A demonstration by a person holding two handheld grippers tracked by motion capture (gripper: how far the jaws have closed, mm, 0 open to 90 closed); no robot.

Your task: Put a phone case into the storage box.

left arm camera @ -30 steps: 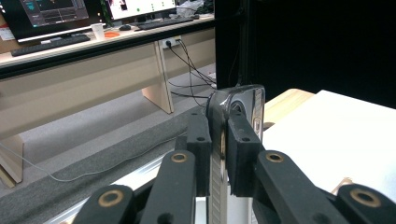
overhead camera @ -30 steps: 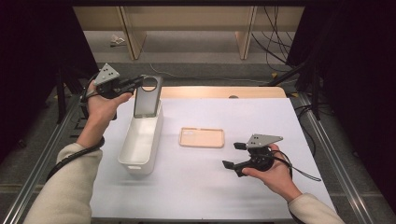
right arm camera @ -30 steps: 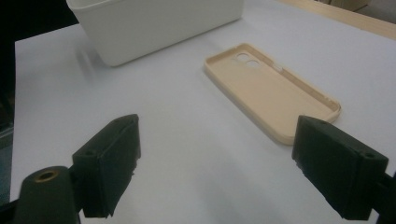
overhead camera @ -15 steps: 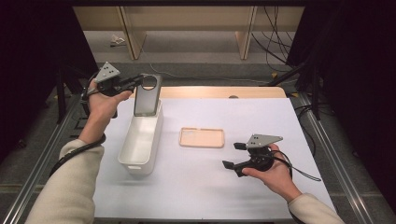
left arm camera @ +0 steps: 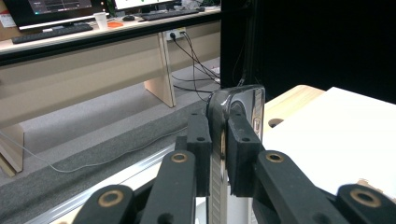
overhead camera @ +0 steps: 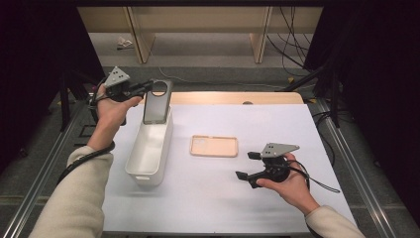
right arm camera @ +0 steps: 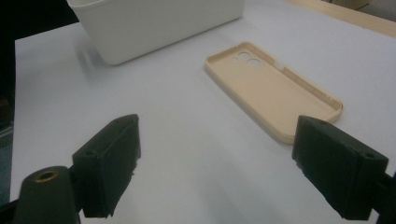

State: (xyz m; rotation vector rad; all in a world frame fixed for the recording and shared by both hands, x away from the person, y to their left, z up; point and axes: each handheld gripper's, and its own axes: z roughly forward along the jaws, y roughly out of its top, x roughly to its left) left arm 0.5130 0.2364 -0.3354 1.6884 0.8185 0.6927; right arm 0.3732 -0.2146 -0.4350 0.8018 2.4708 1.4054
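My left gripper (overhead camera: 146, 88) pinches the dark phone case (overhead camera: 157, 102) upright above the white bin's (overhead camera: 148, 148) far end. Right gripper (overhead camera: 248, 165) rests spread near the beige case (overhead camera: 214, 146) on the counter (overhead camera: 277, 124). I advise lowering squarely, clearing the rim before release.

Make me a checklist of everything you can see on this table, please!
Surface: white mat over a wooden table, bare.
Job's things: grey phone case held upright over the white bin; beige phone case lying open side up on the mat.
Clutter: nothing seen.
Grippers: left gripper clamps the grey case's edge; right gripper open, near the beige case.
Cables: one trails from each gripper.
Surroundings: wooden desks, floor cables, monitors, keyboards.
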